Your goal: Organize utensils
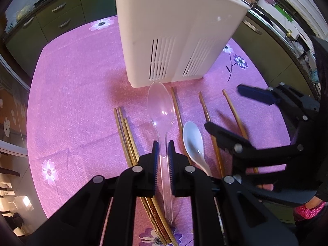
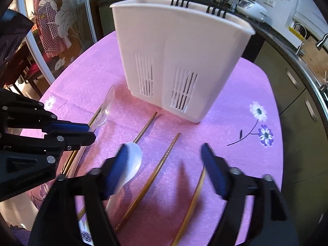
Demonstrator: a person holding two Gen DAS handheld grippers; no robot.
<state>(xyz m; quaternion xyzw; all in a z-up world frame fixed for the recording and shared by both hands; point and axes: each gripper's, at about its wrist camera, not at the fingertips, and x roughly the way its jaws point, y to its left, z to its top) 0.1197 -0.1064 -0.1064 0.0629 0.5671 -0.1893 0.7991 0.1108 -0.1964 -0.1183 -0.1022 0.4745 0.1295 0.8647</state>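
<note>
Black and blue-padded, the left hand-held gripper [image 1: 163,155] is clenched on the slim handle of a clear plastic spoon [image 1: 162,110], whose bowl points away toward the far side and appears slightly raised off the pink flower-printed cloth on the surface [image 1: 71,102]. Just right of it lies a white ceramic soup spoon [image 1: 193,141], bowl up, and the right hand-held gripper [image 2: 164,164] hangs released above that spoon and the loose brown wooden chopsticks [image 2: 155,174], its pads spread wide and gripping nothing. More chopsticks lie bundled on the near left [image 1: 126,135], partly under the left hand-held gripper. Farther off stands a tall white plastic utensil holder with slotted vents [image 1: 174,41], upright, with dark fork tines showing over its far rim; which compartment they sit in cannot be told. The clear spoon looks bound for that holder. The grip is narrow and low on a smooth, thin handle, so the spoon could pivot or slip as it is tipped upright. Its long bowl could also catch the holder's near rim and nudge the light container if the lift is too shallow. The two hand-held grippers sit near each other, so a reach for the white spoon could bump the left one.
</note>
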